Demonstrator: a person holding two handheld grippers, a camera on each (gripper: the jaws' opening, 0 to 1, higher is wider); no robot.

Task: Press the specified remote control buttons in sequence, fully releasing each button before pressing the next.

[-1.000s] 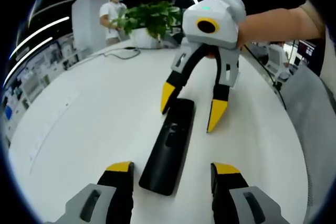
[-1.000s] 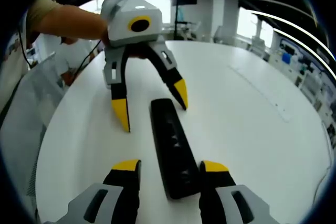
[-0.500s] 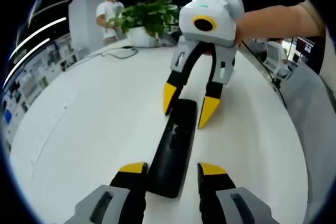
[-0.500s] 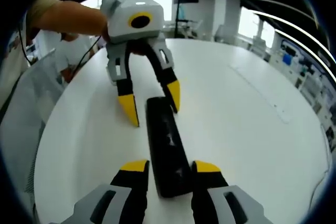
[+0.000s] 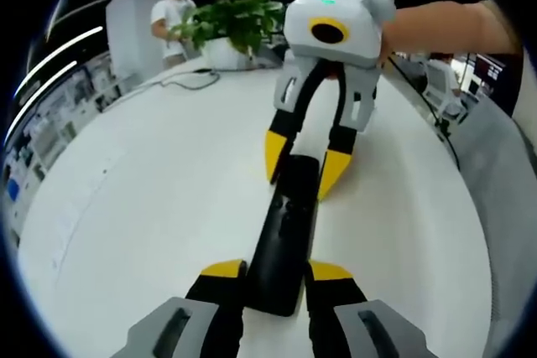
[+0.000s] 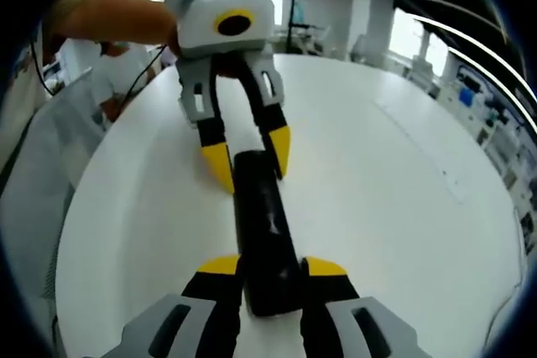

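A long black remote control (image 5: 287, 228) lies on the white table (image 5: 143, 182), running straight away from me. My left gripper (image 5: 278, 271) has its yellow-tipped jaws pressed against both sides of the remote's near end. My right gripper (image 5: 304, 163) comes in from the far side, its jaws closed against the remote's other end. In the right gripper view the remote (image 6: 262, 224) sits between the right gripper (image 6: 271, 265) jaws, and the left gripper (image 6: 250, 155) clamps the far end. A hand (image 5: 436, 27) holds the right gripper.
A potted green plant (image 5: 231, 27) and a dark cable (image 5: 189, 81) sit at the table's far edge, with a person (image 5: 170, 18) standing behind. The table's edge curves down the right side (image 5: 470, 232). Office furniture lies beyond (image 6: 470, 90).
Both grippers have narrowed from wide open until their jaws meet the remote's sides. Each has also slid inward along the remote, towards the other.
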